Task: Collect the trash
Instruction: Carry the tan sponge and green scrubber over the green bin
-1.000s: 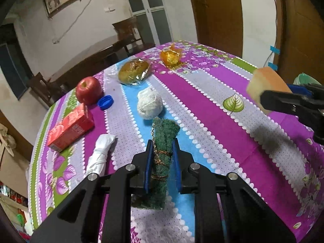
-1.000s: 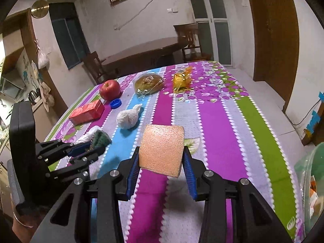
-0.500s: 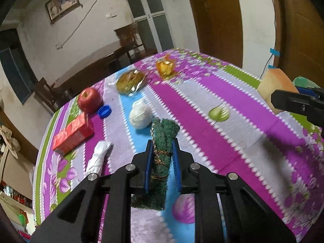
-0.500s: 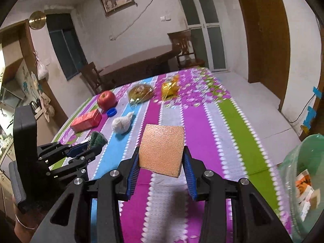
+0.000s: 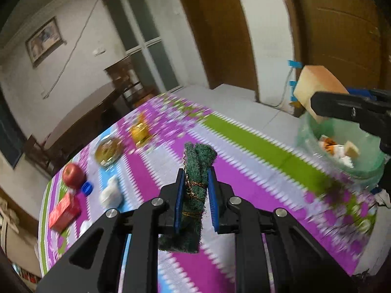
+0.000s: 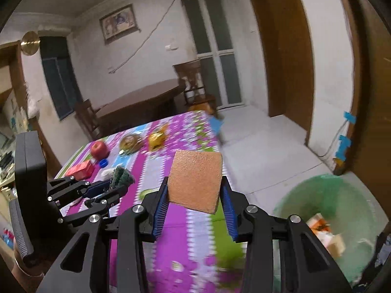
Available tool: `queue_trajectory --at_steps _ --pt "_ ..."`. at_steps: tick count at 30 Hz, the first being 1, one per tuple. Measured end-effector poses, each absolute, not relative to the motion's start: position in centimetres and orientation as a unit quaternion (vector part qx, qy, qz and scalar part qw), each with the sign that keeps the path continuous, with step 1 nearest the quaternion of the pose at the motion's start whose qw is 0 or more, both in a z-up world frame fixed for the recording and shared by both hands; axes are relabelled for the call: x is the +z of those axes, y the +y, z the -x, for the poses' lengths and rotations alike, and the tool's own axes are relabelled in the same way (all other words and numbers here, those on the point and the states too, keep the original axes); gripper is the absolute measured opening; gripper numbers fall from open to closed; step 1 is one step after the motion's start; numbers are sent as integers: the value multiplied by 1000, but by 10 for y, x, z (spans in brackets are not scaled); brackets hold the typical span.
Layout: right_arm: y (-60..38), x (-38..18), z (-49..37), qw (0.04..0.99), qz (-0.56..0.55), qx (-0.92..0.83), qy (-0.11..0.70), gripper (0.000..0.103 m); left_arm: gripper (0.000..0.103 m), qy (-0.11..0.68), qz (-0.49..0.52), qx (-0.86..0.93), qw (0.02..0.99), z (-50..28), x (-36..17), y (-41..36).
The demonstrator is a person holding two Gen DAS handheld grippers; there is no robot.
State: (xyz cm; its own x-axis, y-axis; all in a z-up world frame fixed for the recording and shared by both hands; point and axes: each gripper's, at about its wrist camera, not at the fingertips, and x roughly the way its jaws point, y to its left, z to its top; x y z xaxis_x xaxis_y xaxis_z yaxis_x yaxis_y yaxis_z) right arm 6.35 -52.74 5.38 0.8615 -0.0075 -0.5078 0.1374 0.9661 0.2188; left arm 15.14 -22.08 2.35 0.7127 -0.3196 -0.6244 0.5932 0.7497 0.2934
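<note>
Trash is travelling in both grippers now: a green scouring pad [image 5: 199, 171], rolled and tied with thread, is being pinched between the fingers of the left gripper [image 5: 195, 195], and an orange sponge [image 6: 195, 179] is being squeezed between the fingers of the right gripper [image 6: 195, 200]. Compared with a second ago, both hands are swinging away from the middle of the table [image 5: 244, 134] towards its edge, and the green-lined trash bin [image 5: 361, 161], barely visible before, is now sitting just below the sponge with scraps already inside. That suggests the drop is close, sponge first. An apple [image 5: 72, 172], a blue bottle cap [image 5: 86, 187], a red carton [image 5: 64, 213] and wrapped items are still lying on the table behind.
</note>
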Motion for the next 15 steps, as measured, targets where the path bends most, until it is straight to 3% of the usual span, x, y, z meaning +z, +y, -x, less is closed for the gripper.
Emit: queue_trajectory --at_steps 15 --pt "-655 71 33 948 -123 -156 250 42 17 253 -284 -362 851 -113 20 -345"
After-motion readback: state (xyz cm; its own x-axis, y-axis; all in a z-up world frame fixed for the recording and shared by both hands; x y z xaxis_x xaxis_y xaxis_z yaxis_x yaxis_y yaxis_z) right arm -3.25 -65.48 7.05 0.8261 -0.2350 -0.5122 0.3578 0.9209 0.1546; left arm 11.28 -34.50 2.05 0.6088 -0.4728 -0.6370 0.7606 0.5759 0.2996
